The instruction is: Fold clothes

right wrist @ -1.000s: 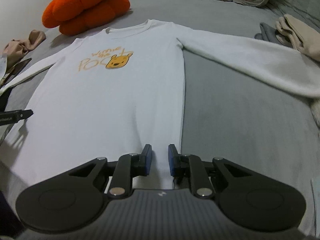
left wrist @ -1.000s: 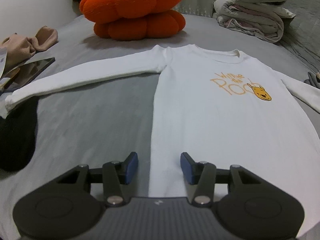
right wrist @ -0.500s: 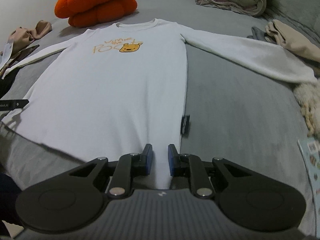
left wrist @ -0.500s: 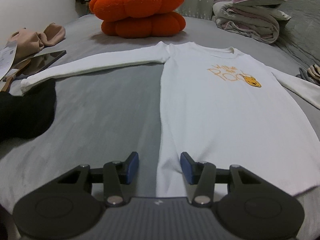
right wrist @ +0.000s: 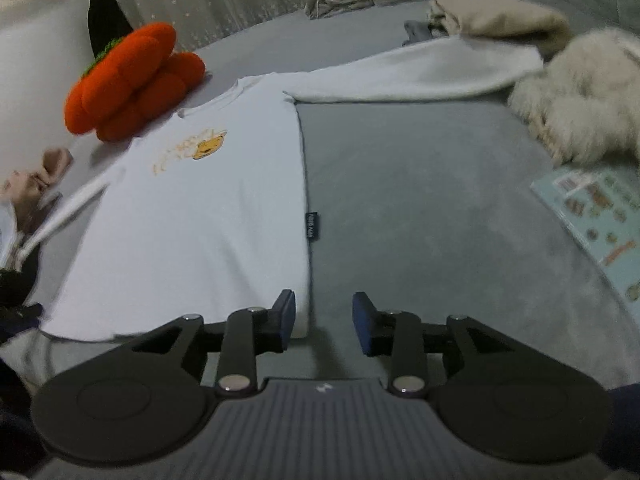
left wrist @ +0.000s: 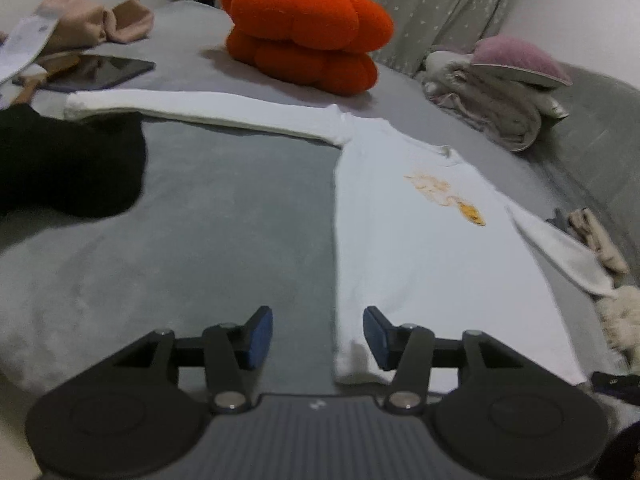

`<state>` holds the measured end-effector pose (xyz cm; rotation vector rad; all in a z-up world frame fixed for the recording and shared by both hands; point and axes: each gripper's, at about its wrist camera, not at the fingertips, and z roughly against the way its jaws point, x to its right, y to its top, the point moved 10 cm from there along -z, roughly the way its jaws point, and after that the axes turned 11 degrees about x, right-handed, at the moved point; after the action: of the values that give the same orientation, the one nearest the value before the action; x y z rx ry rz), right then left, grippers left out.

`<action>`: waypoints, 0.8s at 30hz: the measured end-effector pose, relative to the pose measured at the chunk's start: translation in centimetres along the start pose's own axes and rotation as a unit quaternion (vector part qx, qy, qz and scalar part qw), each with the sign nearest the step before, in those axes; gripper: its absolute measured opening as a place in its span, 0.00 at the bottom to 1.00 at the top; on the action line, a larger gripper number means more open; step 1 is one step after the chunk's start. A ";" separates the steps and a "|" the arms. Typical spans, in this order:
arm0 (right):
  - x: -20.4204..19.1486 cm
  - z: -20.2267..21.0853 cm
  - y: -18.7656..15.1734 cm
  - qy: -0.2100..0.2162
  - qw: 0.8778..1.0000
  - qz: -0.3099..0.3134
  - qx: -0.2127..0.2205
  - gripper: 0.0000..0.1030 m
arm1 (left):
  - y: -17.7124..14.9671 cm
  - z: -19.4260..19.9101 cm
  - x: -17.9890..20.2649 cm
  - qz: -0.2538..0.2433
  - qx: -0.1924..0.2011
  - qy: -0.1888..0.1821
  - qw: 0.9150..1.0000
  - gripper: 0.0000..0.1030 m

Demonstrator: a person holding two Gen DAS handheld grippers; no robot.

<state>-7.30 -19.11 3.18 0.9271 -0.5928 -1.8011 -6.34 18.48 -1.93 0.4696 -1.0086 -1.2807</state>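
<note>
**Both grippers backed off to the hem corners, right one opened up**

Backed away and swung outward is how both cameras read against a second ago: the white shirt (left wrist: 420, 248) now sits further off and skewed in each view, and the hem shows where it was cut off before. Biggest change after that: the right gripper (right wrist: 324, 322), nearly pinched together a second ago, now has its jaws well apart. The left gripper (left wrist: 318, 336) was spread then and is spread now, nothing between the pads.

The shirt lies flat, print side up, on the grey bedspread (left wrist: 224, 216), both sleeves straight out, no fold in it. From the left wrist the left sleeve (left wrist: 200, 110) runs toward 10 o'clock, and the hem corner (left wrist: 352, 364) sits just inside the pad on the right. From the right wrist the other hem corner (right wrist: 298, 320) lies right by the pad on the left, with the small side label (right wrist: 311, 226) up at 12 o'clock.

Guessing here, but two open claws each lined up on a bottom corner looks like a setup for grabbing the hem.
</note>
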 end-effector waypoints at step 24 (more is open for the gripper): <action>0.0 -0.9 -1.4 -0.042 0.997 0.068 0.000 0.07 | -2.2 -1.4 1.6 -0.059 -0.041 0.008 0.997 0.11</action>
<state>-7.34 -18.54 1.60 0.7947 -0.6923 -1.7248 -6.51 16.10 -3.80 0.4818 -0.9225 -1.4170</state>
